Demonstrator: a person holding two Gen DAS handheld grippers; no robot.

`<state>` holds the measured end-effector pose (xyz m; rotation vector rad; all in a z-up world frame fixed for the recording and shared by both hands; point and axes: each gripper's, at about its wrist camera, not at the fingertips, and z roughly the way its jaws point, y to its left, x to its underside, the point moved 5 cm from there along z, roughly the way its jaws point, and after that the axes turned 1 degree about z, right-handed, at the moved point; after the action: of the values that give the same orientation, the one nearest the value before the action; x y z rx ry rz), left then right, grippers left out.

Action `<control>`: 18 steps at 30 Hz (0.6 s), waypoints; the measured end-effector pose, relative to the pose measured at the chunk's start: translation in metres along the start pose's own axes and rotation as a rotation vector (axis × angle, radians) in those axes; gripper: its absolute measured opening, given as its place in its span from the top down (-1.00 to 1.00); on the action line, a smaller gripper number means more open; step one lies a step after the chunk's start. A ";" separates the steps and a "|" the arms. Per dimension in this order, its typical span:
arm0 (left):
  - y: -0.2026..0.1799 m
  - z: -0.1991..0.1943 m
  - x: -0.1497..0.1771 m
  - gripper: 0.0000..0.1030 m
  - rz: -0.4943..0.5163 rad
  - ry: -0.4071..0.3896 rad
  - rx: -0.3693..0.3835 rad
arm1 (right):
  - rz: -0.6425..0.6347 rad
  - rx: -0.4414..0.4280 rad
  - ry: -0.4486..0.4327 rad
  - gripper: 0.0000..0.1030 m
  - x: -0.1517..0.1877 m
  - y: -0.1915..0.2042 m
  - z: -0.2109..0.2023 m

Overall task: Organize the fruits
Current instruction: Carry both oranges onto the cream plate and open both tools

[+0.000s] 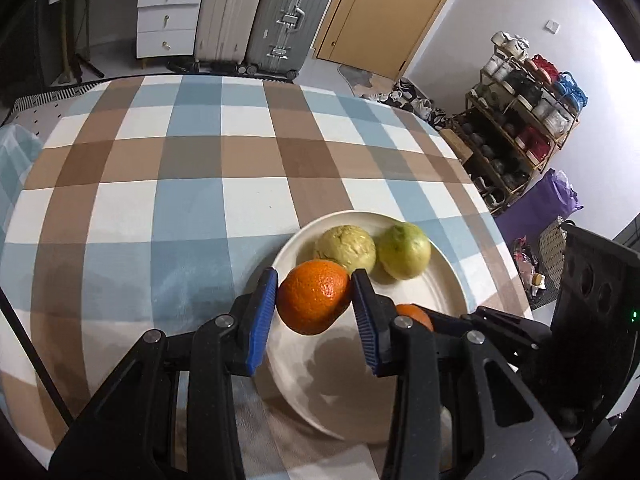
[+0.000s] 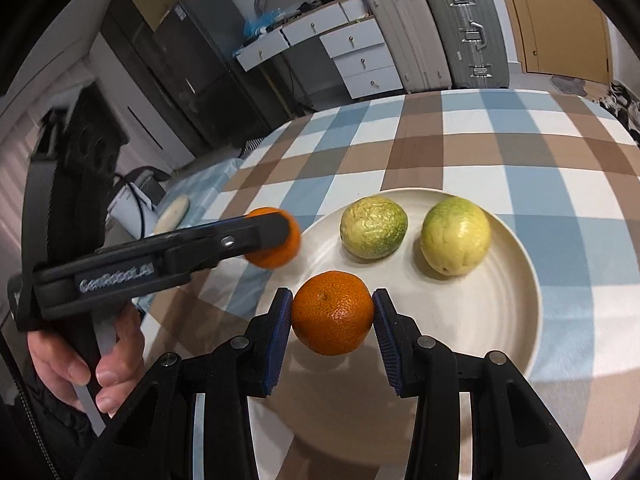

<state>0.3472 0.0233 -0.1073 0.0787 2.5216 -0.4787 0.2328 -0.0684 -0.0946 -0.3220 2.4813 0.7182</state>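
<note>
Left wrist view: the left gripper [image 1: 314, 300] grasps a round orange mandarin [image 1: 313, 297] above the white ceramic plate [image 1: 448, 276] — two yellow-green round fruits [image 1: 404, 250] lie on its far part. Right wrist view: the right gripper [image 2: 332, 312] clamps a second orange mandarin [image 2: 332, 313] over this plate — on the checked blue-brown tablecloth [image 2: 500, 148].

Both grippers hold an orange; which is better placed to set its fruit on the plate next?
Right gripper: its round orange hangs over bare white ceramic plate; the left gripper holds its orange near the rim.

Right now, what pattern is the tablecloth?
Tablecloth: brown, blue and white checks; clearest in the left wrist view.
</note>
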 end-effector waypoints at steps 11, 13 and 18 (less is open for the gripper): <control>-0.001 0.029 -0.001 0.32 0.011 0.032 -0.013 | -0.004 0.003 0.075 0.19 -0.009 -0.001 0.039; -0.003 0.032 0.000 0.32 0.009 0.042 0.013 | 0.014 -0.007 0.082 0.18 -0.009 -0.002 0.046; -0.009 0.027 0.002 0.25 0.035 0.038 0.008 | 0.020 -0.014 0.055 -0.38 -0.011 0.000 0.045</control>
<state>0.3584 0.0054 -0.1259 0.1361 2.5508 -0.4768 0.2614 -0.0426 -0.1209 -0.3266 2.5362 0.7440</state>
